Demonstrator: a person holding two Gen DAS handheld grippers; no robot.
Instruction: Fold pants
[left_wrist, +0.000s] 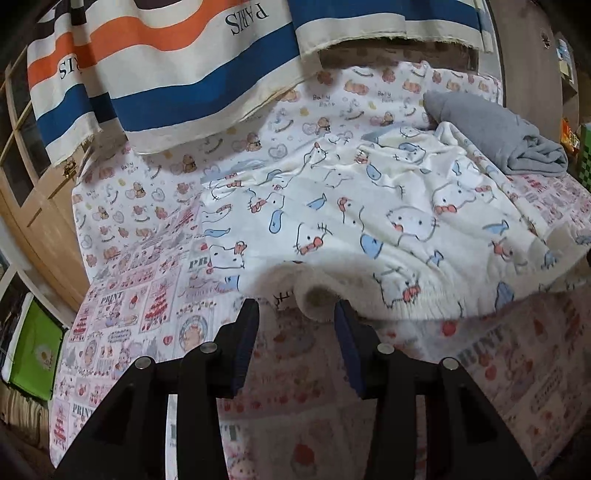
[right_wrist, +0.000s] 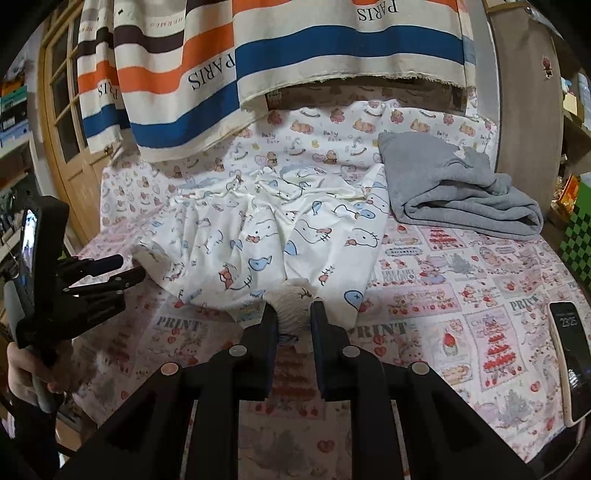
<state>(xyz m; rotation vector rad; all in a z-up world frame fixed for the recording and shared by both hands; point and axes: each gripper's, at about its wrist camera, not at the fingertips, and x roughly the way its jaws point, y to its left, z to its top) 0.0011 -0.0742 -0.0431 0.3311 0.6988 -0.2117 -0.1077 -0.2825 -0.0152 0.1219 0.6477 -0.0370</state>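
Right tongs (right_wrist: 293, 317): pinching white hem of pants (right_wrist: 266, 236), lower centre of frame. Left tongs (left_wrist: 295, 314): spread, nothing between, just short of nearest hem fold. Pants spread mid-bed (right_wrist: 424, 314). Step judged: gripping second corner; next, close left, then fold. Only right view: phone (right_wrist: 570, 358) at right edge; grey cloth (right_wrist: 454, 195) beyond.
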